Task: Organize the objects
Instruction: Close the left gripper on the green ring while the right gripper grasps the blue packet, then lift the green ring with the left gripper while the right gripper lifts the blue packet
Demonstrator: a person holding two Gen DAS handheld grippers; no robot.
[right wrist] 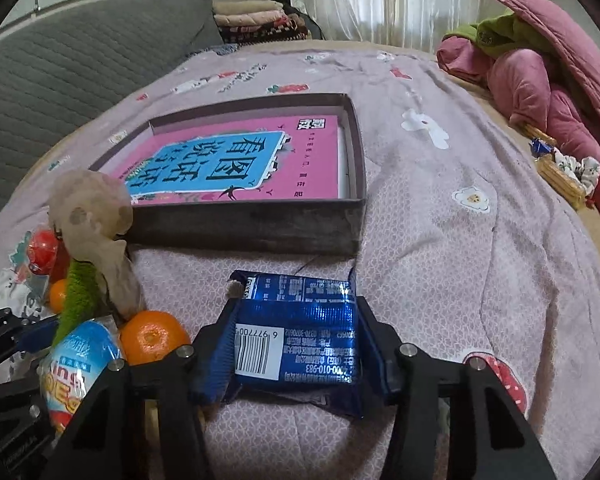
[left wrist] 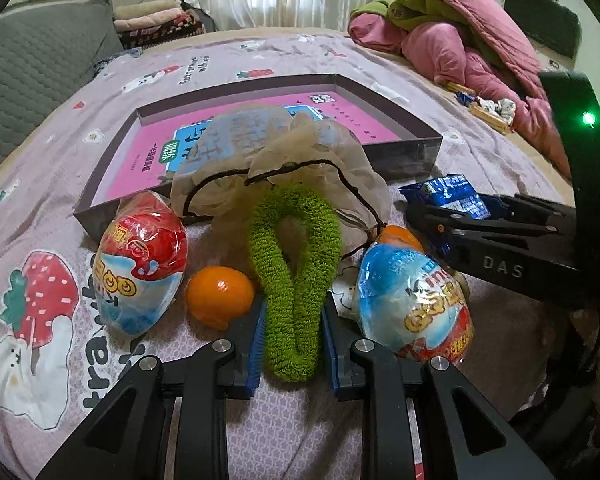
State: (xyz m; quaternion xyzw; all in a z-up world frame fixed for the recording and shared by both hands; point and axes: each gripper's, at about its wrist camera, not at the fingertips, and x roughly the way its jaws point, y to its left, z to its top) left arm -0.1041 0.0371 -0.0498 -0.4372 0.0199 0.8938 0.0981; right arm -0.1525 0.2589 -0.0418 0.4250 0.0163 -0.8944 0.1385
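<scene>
My left gripper [left wrist: 294,344] is shut on a green fuzzy scrunchie [left wrist: 296,256] lying on the bed. Behind it lies a beige mesh pouch [left wrist: 284,160] with a black drawstring. Two wrapped toy eggs lie either side, one on the left [left wrist: 140,264] and one on the right [left wrist: 414,304], with two oranges, one [left wrist: 220,294] near the left finger and one [left wrist: 400,236] behind the right egg. My right gripper [right wrist: 296,344] is shut on a blue snack packet [right wrist: 296,340], also seen in the left wrist view [left wrist: 452,196]. A shallow dark box [right wrist: 260,224] holding a pink book [right wrist: 236,164] sits beyond.
The bed has a pink patterned sheet [right wrist: 440,240]. A pink and green quilt heap [right wrist: 540,80] lies at the far right with small items [right wrist: 560,172] beside it. A grey headboard [right wrist: 60,72] and folded blankets [right wrist: 256,20] stand at the back left.
</scene>
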